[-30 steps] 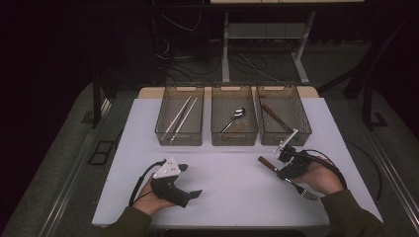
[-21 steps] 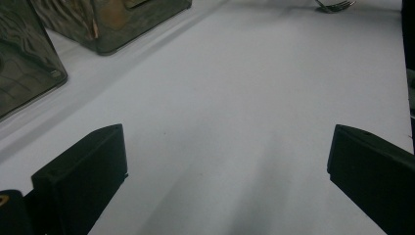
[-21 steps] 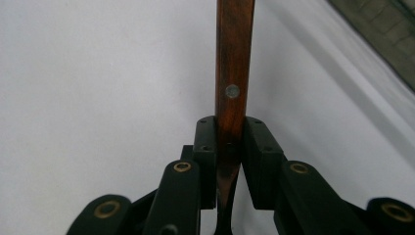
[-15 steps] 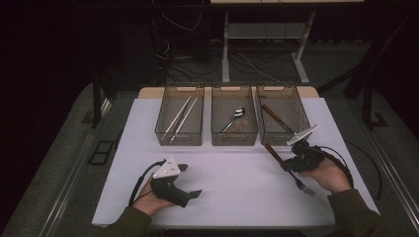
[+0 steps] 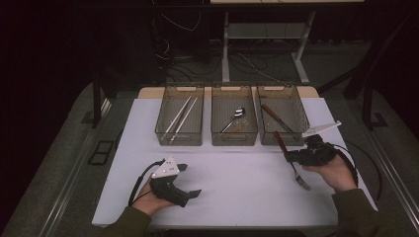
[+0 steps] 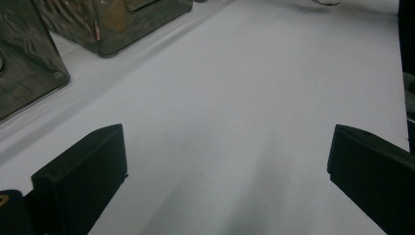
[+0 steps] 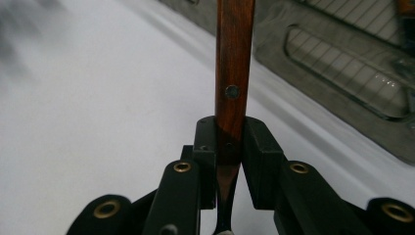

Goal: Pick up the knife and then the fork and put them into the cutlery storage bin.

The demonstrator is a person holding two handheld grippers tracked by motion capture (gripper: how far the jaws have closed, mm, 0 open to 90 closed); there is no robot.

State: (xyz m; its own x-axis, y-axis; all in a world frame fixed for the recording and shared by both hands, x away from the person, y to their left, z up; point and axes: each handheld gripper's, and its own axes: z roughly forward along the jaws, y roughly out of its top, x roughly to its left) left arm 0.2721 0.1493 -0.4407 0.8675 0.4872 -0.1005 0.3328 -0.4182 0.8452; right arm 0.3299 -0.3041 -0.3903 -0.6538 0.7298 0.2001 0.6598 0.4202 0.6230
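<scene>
Right tool (image 5: 289, 157) was clamped tight on the wooden-handled fork (image 5: 291, 163) near the counter's (image 5: 237, 197) right edge; left tool (image 5: 190, 180) sat wide open, holding nothing.

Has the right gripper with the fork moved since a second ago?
Yes. The right gripper, shut on the fork, moved rightward along the table, from before the gap between bins to beside the right bin.

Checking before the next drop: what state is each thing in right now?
Fork: lifted, clamped by its wooden handle.
Right gripper: shut on fork.
Left gripper: open, holding nothing.
Left bin: holds chopsticks.
Middle bin: holds spoon.
Right bin: holds one wooden-handled utensil.
</scene>
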